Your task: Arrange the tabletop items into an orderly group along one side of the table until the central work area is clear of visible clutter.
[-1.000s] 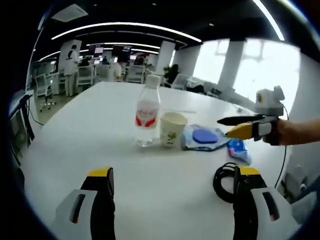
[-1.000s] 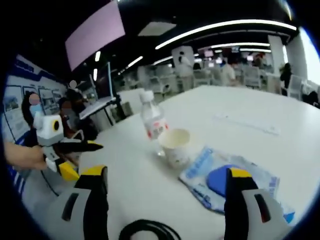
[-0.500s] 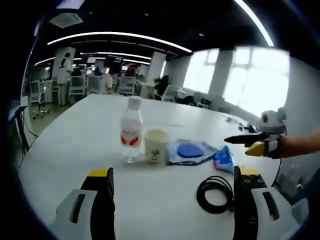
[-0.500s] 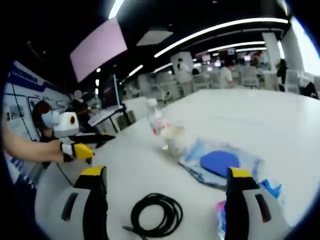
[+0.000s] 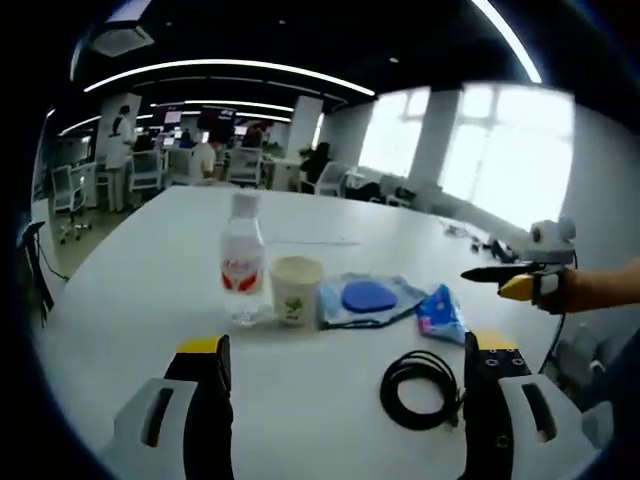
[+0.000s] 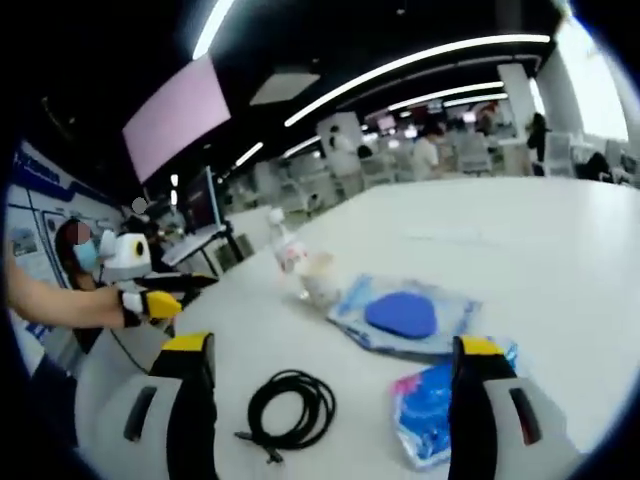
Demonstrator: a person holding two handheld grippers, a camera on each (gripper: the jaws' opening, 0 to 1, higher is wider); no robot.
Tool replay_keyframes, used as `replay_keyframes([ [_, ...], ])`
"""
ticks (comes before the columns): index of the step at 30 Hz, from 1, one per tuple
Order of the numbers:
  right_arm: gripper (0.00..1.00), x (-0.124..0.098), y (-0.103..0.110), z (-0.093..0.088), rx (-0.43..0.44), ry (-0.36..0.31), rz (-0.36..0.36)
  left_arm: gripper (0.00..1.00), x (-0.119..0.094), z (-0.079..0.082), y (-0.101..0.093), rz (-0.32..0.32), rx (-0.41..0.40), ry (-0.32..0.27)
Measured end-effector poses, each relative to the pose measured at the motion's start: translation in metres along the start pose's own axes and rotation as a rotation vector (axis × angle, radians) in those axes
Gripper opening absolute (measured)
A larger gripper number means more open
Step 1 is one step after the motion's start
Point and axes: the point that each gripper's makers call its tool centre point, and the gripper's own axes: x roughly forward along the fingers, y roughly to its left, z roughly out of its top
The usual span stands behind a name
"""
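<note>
On the white table (image 5: 140, 270) stand a clear water bottle (image 5: 241, 268) with a red label and a paper cup (image 5: 296, 290) right beside it. To their right lie a clear bag holding a blue disc (image 5: 366, 298), a blue and pink packet (image 5: 438, 313) and a coiled black cable (image 5: 420, 386). My left gripper (image 5: 345, 405) is open above the near table edge, holding nothing. My right gripper (image 6: 325, 405) is open too, with the cable (image 6: 290, 405) between its jaws' line and the packet (image 6: 432, 412) by its right jaw. The bottle (image 6: 287, 256), the cup (image 6: 320, 287) and the bag (image 6: 400, 316) lie beyond.
The right gripper (image 5: 520, 278) reaches in from the right over the table's edge; the left gripper (image 6: 150, 298), held by a person's hand, reaches in from the left. Office desks, chairs (image 5: 75, 185) and people stand far behind. The table's far half (image 6: 540, 240) is bare.
Both cameras have pulled back from the items, so the bottle, cup and bag look smaller and the cable and packet show fully. The items themselves have not moved.
</note>
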Motion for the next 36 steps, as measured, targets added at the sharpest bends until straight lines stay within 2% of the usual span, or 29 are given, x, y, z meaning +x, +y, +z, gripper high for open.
replay_keyframes([
  [8,0.95,-0.011,-0.004,-0.004,0.000,0.004,0.005,0.92,0.006,-0.004,-0.013,-0.004,-0.002,0.021],
  [13,0.95,-0.020,-0.015,-0.004,0.029,-0.015,-0.017,0.92,0.007,-0.003,-0.022,-0.017,-0.022,0.015],
  [21,0.93,-0.034,-0.031,-0.009,0.055,-0.027,-0.033,0.90,0.010,-0.002,-0.032,-0.004,-0.009,0.024],
  [32,0.92,-0.041,-0.043,-0.007,0.055,-0.043,-0.038,0.88,0.012,-0.010,-0.048,-0.002,-0.001,0.048],
  [34,0.91,-0.042,-0.045,-0.007,0.053,-0.045,-0.032,0.87,0.014,-0.010,-0.050,0.002,0.008,0.056],
  [36,0.91,-0.043,-0.047,-0.005,0.051,-0.049,-0.025,0.85,0.016,-0.014,-0.053,0.008,0.052,0.081],
])
